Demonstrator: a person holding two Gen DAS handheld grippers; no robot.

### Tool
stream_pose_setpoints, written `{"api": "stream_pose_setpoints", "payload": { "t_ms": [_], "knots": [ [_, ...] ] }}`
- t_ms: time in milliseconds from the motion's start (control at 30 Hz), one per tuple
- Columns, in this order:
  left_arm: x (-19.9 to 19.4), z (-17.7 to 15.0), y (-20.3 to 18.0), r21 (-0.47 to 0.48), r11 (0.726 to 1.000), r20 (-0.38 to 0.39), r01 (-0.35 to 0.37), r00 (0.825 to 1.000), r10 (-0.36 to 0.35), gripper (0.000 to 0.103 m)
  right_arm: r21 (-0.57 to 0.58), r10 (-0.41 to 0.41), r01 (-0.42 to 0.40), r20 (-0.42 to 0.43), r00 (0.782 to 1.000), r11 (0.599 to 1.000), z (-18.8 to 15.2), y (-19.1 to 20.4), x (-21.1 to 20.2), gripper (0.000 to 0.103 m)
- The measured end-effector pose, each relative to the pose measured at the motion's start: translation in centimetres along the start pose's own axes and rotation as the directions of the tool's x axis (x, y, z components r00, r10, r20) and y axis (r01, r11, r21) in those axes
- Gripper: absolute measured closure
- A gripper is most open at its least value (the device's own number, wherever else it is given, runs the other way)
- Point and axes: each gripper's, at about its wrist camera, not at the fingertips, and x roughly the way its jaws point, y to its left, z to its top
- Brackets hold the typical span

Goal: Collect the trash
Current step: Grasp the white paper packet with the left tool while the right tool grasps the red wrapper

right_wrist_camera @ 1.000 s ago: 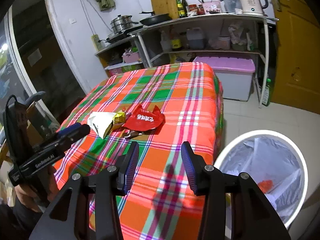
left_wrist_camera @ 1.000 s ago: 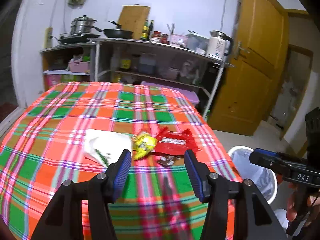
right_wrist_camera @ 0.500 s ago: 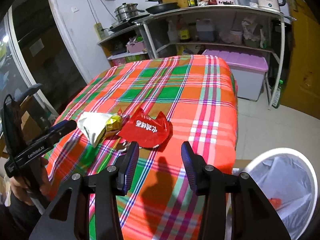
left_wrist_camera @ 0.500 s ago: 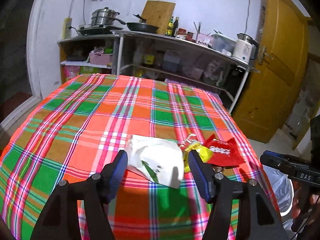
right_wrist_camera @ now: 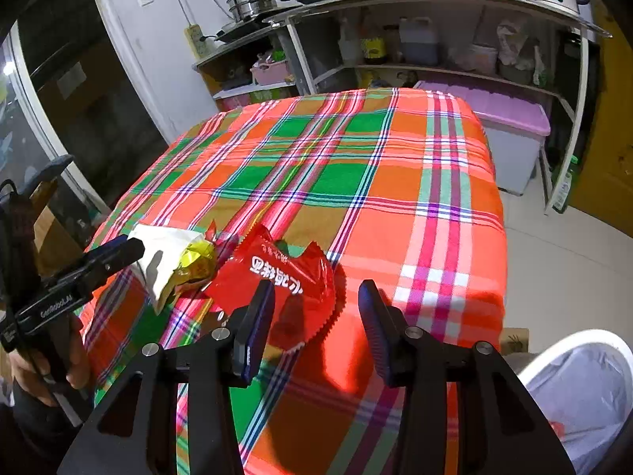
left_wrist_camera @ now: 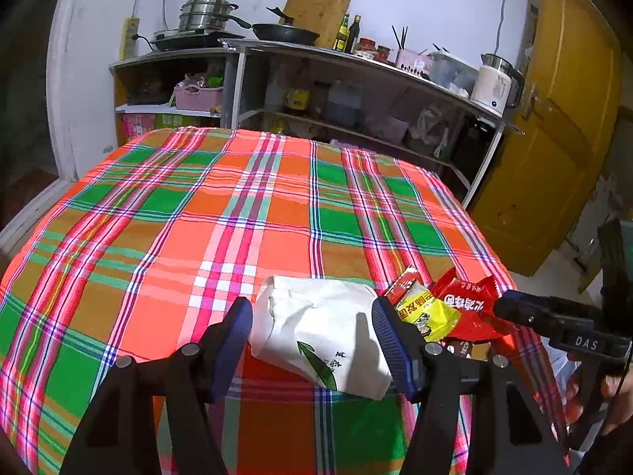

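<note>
Three pieces of trash lie together near the front edge of the plaid-clothed table (left_wrist_camera: 277, 206): a white paper bag (left_wrist_camera: 316, 328), a yellow wrapper (left_wrist_camera: 425, 310) and a red wrapper (left_wrist_camera: 469, 304). My left gripper (left_wrist_camera: 312, 316) is open and wide, and the white bag shows between its fingers without the pads pressing on it. My right gripper (right_wrist_camera: 316, 293) is open just over the red wrapper (right_wrist_camera: 285, 277), whose right edge lies in the gap beside the left fingertip. In the right wrist view the white bag (right_wrist_camera: 158, 245) and yellow wrapper (right_wrist_camera: 194, 261) lie left of it.
A white bin (right_wrist_camera: 554, 356) with a plastic liner stands on the floor at the table's near right corner. Metal shelves (left_wrist_camera: 356, 91) with pots and bottles line the far wall, with a purple-lidded box (right_wrist_camera: 510, 118) beneath. A yellow door (left_wrist_camera: 554, 138) is at the right.
Both grippers have come forward and down toward the trash. The left jaws have widened and now frame the white bag. The right gripper has closed in on the red wrapper.
</note>
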Motion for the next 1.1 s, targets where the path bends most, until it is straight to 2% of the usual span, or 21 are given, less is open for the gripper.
{"api": "stream_pose_setpoints", "payload": {
  "t_ms": [133,200,233,300,333,367,400,433,467,567,767,1100],
  "knots": [
    [0.4,-0.1,-0.4,0.019,1.0,-0.011,-0.008,1.0,0.008,0.044,-0.007,-0.002,0.002,-0.018,1.0,1.0,0.5,-0.2,1.1,0.058],
    [0.4,-0.1,-0.5,0.027,0.999,-0.009,-0.019,1.0,0.019,0.054,-0.007,0.002,-0.002,-0.026,1.0,1.0,0.5,-0.3,1.5,0.058],
    [0.3,-0.2,-0.5,0.031,0.999,-0.009,-0.025,1.0,0.026,0.062,-0.002,0.007,-0.008,-0.031,0.999,1.0,0.6,-0.3,1.6,0.058],
    [0.2,-0.2,-0.6,0.034,0.999,-0.009,-0.03,1.0,0.03,0.066,0.007,0.024,-0.024,-0.037,0.999,1.0,0.6,-0.3,1.8,0.058],
    [0.1,-0.3,-0.7,0.037,0.999,-0.005,-0.033,0.999,0.033,0.071,0.006,0.029,-0.029,-0.04,0.999,1.0,0.5,-0.3,1.9,0.058],
    [0.0,-0.4,-0.8,0.044,0.998,-0.002,-0.04,0.999,0.04,0.079,0.001,0.035,-0.035,-0.041,0.999,0.999,0.5,-0.1,1.9,0.06],
    [-0.1,-0.4,-0.9,0.049,0.998,0.0,-0.05,0.999,0.05,0.082,-0.011,0.03,-0.03,-0.038,0.999,0.999,0.4,0.2,1.8,0.063],
    [-0.2,-0.5,-0.9,0.054,0.997,0.002,-0.052,0.999,0.052,0.084,-0.023,0.015,-0.016,-0.032,0.999,1.0,0.4,0.5,1.7,0.077],
    [-0.3,-0.5,-1.0,0.055,0.997,0.002,-0.049,0.999,0.049,0.084,-0.031,0.003,-0.004,-0.029,1.0,1.0,0.4,0.6,1.7,0.085],
    [-0.6,-0.7,-1.2,0.064,0.997,0.01,-0.047,0.999,0.046,0.087,-0.027,0.005,-0.005,-0.017,1.0,1.0,0.3,0.6,1.4,0.094],
    [-1.9,-1.1,-2.1,0.083,0.996,0.035,-0.034,0.999,0.032,0.091,-0.019,0.008,-0.008,0.02,1.0,1.0,-0.1,1.1,-0.2,0.098],
    [-4.7,-1.6,-3.8,0.11,0.994,0.07,-0.015,0.997,0.007,0.091,0.023,-0.014,0.012,0.082,0.997,1.0,-1.3,0.6,-4.0,0.099]
  ]
}}
